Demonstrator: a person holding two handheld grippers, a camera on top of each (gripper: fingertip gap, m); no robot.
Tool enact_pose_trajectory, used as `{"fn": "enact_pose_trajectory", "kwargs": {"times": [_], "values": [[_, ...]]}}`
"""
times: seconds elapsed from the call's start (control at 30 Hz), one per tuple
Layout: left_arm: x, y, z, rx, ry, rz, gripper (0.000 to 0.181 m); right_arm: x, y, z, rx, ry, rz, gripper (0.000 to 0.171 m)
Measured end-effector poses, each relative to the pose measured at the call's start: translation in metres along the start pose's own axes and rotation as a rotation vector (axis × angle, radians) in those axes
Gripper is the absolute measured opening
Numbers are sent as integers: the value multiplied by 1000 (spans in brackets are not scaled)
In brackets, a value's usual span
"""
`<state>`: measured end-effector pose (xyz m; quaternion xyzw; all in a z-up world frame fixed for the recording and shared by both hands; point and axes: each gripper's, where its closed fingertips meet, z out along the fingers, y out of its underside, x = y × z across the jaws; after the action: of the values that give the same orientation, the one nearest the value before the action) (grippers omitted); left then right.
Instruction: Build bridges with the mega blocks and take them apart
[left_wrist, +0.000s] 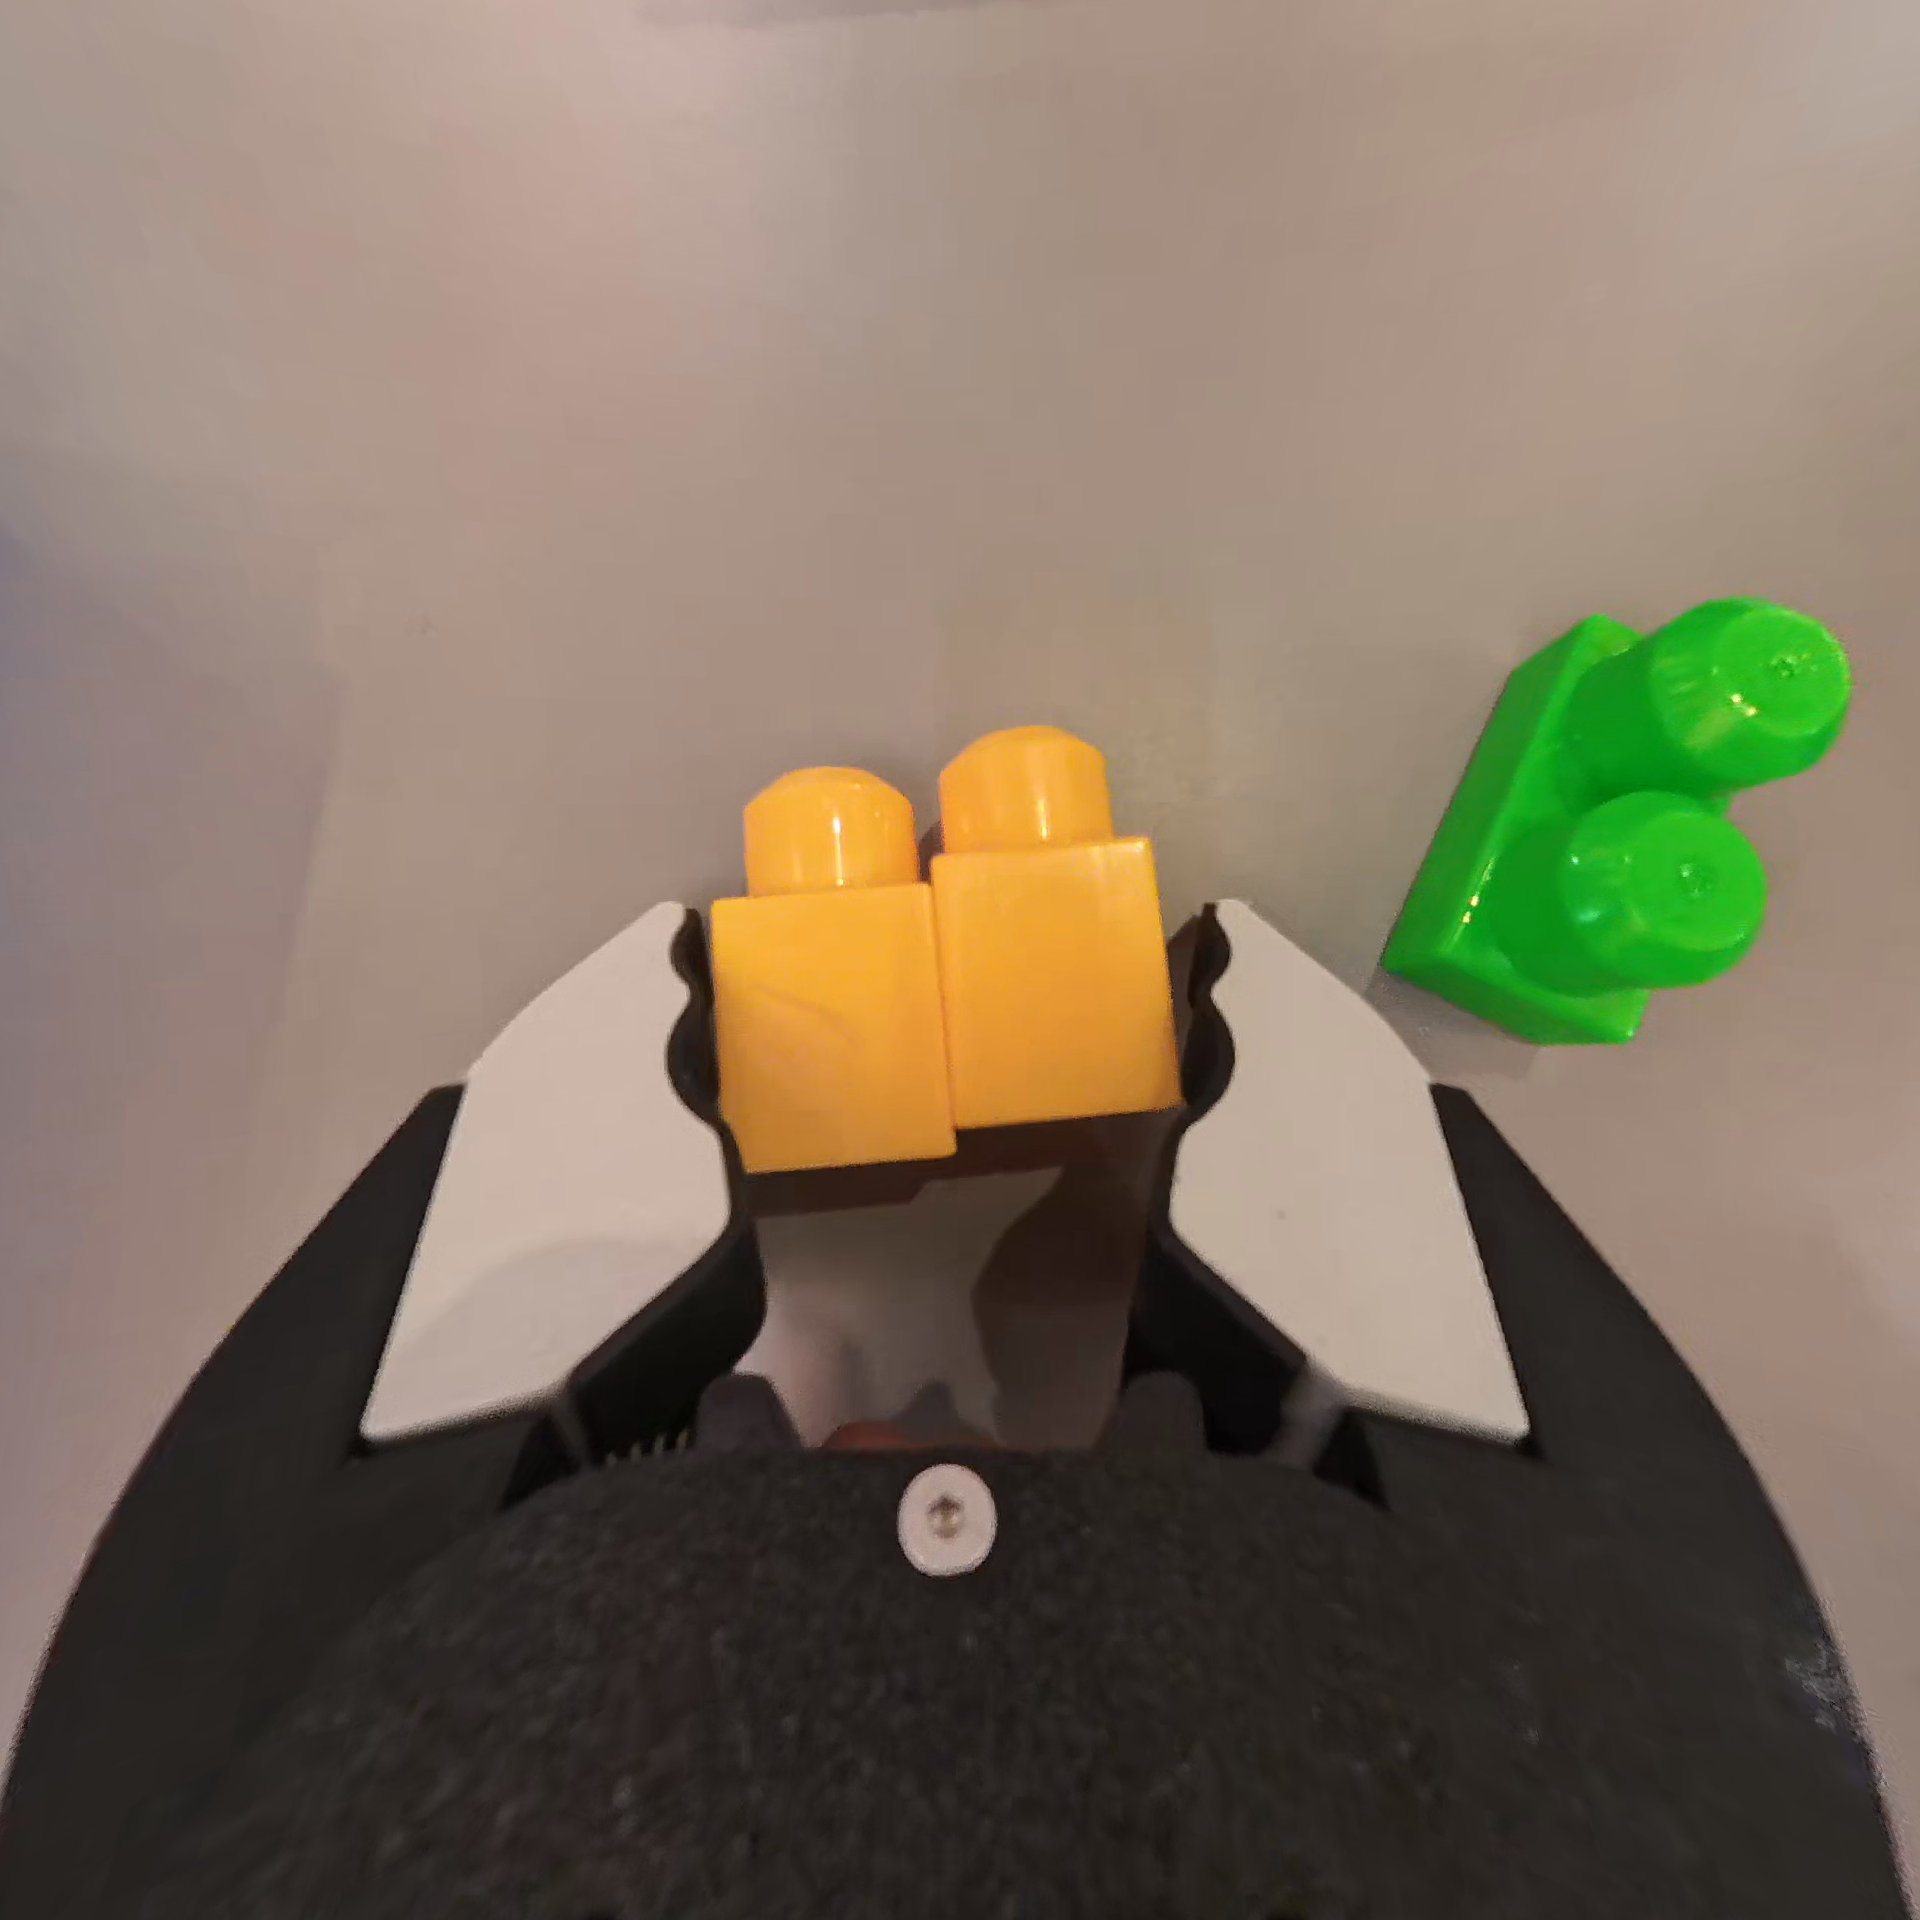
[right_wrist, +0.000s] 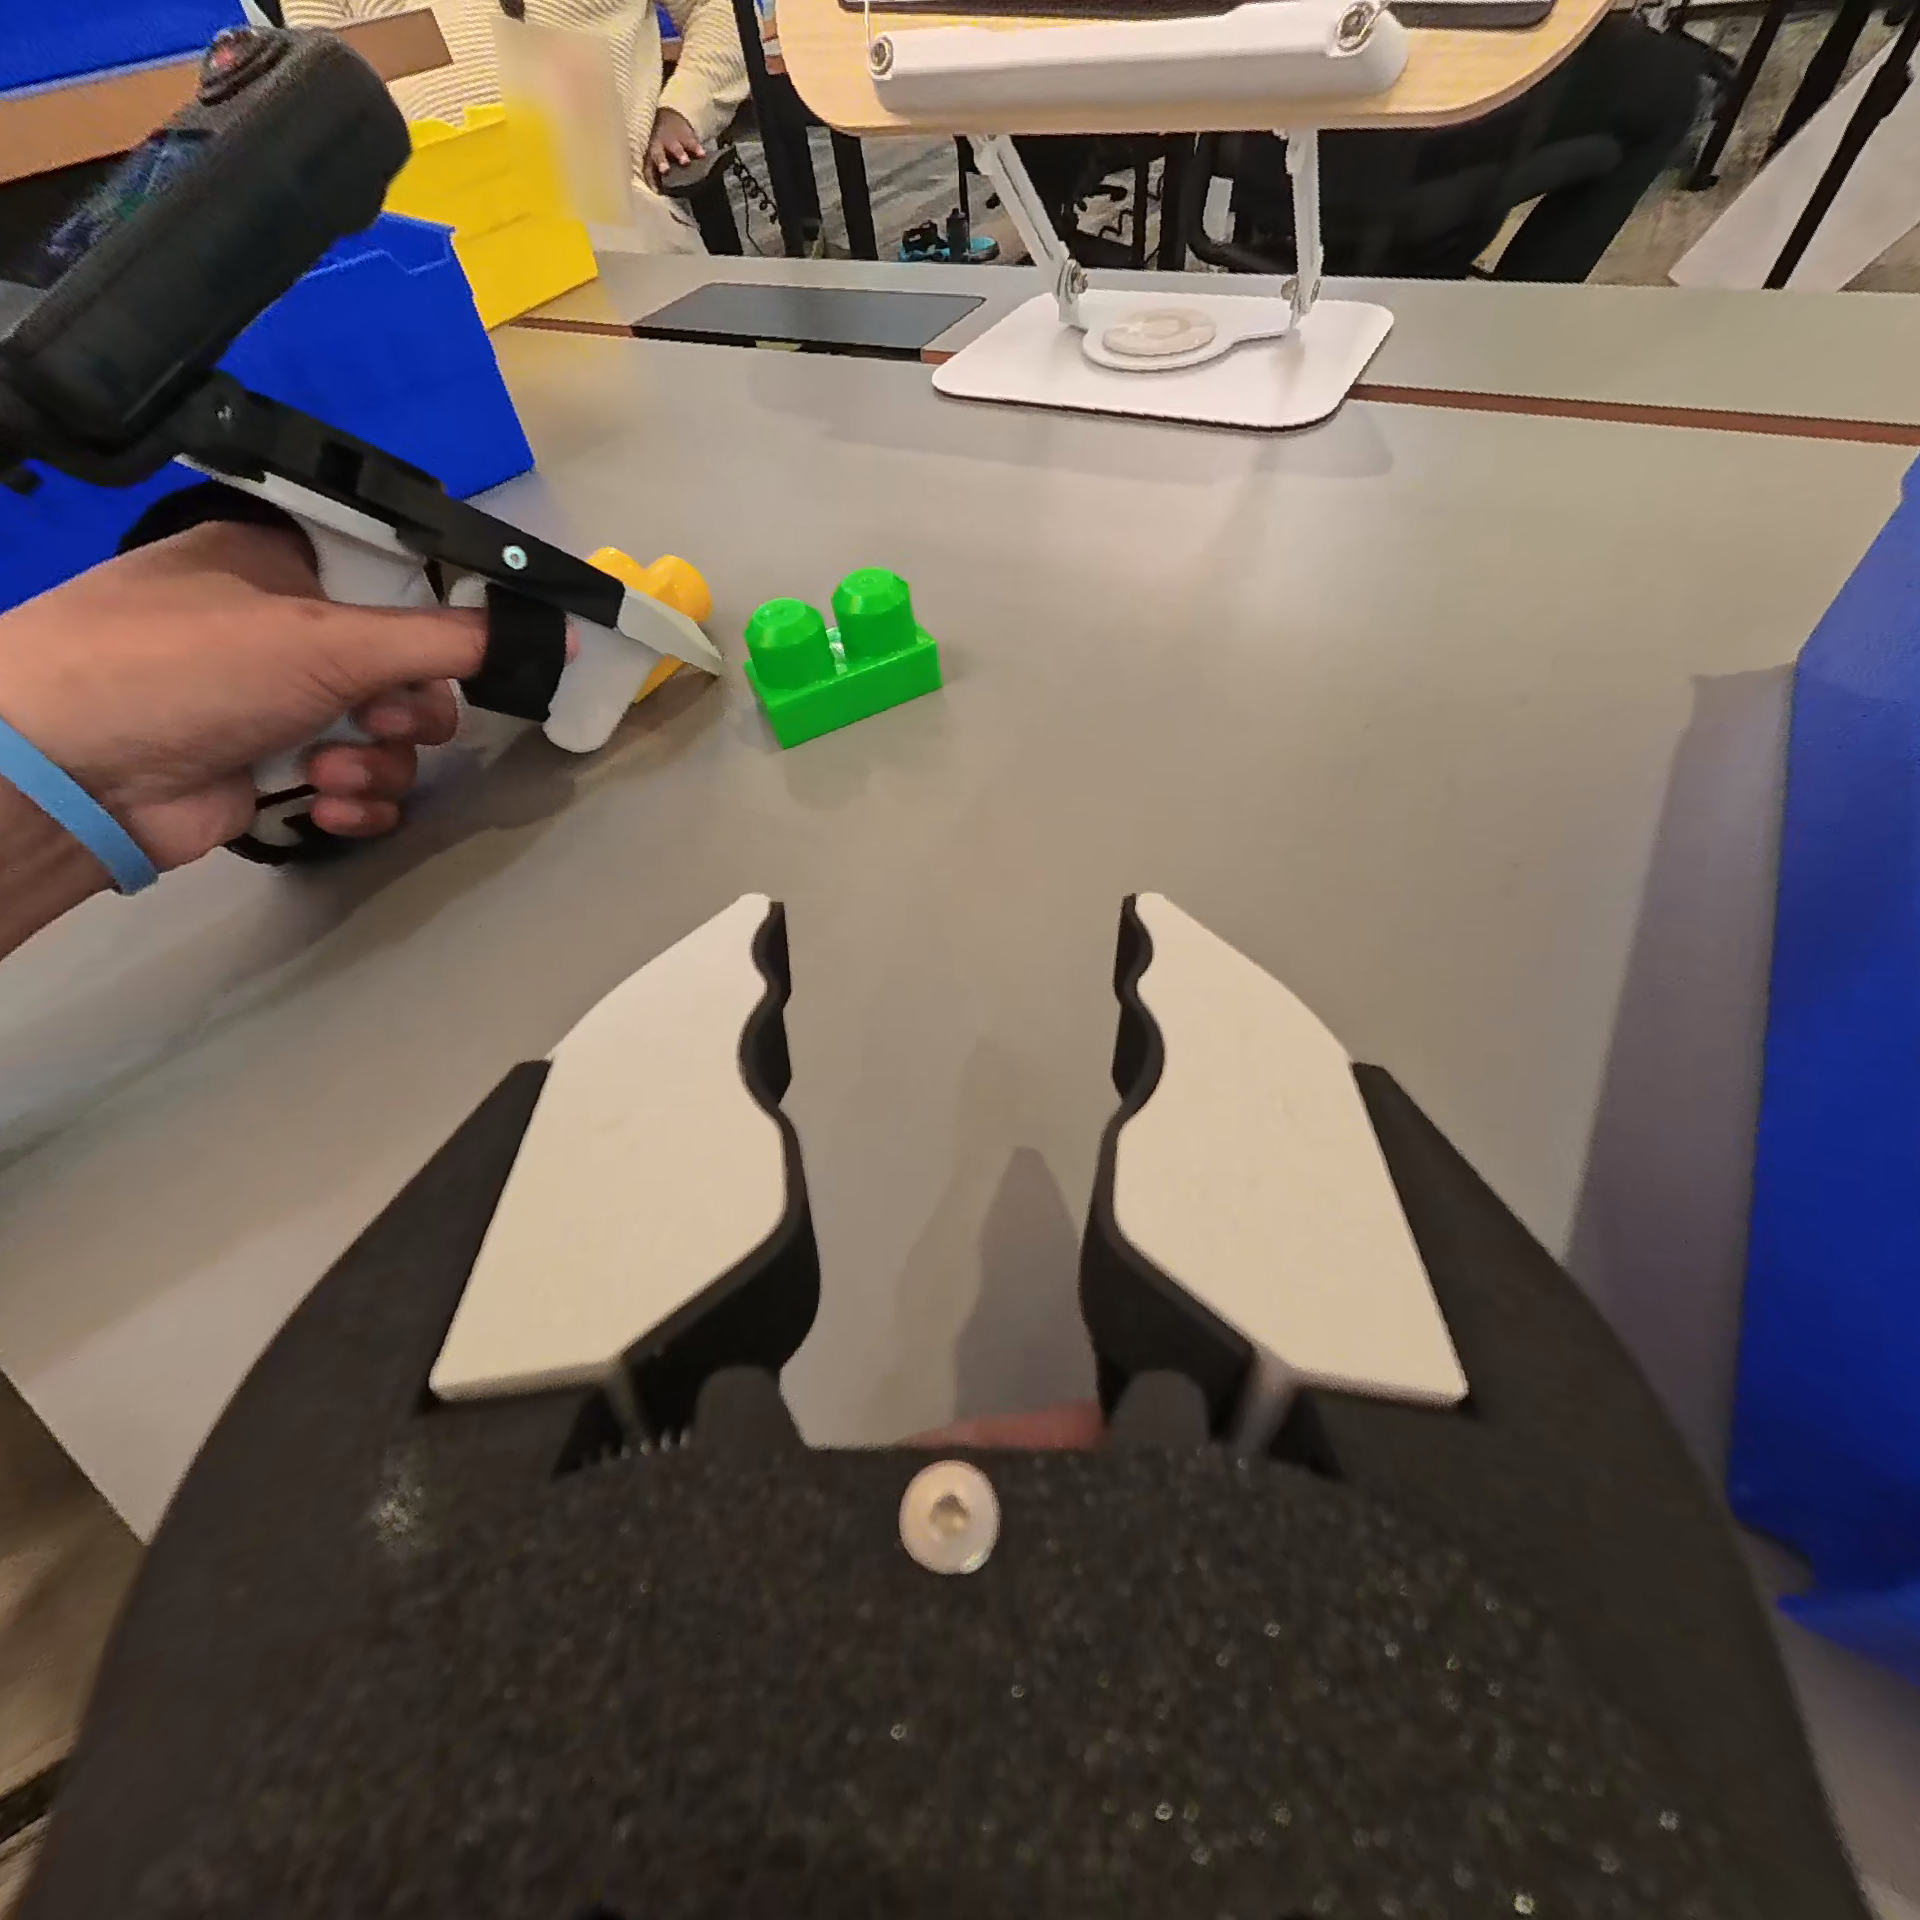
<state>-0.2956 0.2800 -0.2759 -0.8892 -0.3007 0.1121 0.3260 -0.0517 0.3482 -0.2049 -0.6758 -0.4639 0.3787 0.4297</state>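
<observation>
Two yellow one-stud blocks, one on the left (left_wrist: 831, 1029) and one on the right (left_wrist: 1055, 997), stand side by side between the fingers of my left gripper (left_wrist: 951, 914). The gripper is closed on the pair, with a pad against each outer side. A green two-stud block (left_wrist: 1590, 862) lies on the table to their right. In the right wrist view, the left gripper (right_wrist: 681, 639) is low over the yellow blocks (right_wrist: 665, 587), with the green block (right_wrist: 842, 665) just right of it. My right gripper (right_wrist: 951, 914) is open and empty, nearer than the blocks and above the grey table (right_wrist: 1247, 675).
A blue bin (right_wrist: 395, 353) and a yellow bin (right_wrist: 499, 208) stand at the back left. Another blue bin (right_wrist: 1839, 1039) stands at the right edge. A white stand base (right_wrist: 1164, 364) and a black panel (right_wrist: 810, 317) are at the back. A person sits beyond the table.
</observation>
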Motion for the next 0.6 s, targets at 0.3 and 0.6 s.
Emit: {"fn": "enact_pose_trajectory", "kwargs": {"times": [0.3,0.6], "values": [[3,0,0,-2,64,75,87,-1,0,0,-3,-1,-1,60],[11,12,-12,-25,321,329,86,-1,-2,-1,0,5,-8,60]]}}
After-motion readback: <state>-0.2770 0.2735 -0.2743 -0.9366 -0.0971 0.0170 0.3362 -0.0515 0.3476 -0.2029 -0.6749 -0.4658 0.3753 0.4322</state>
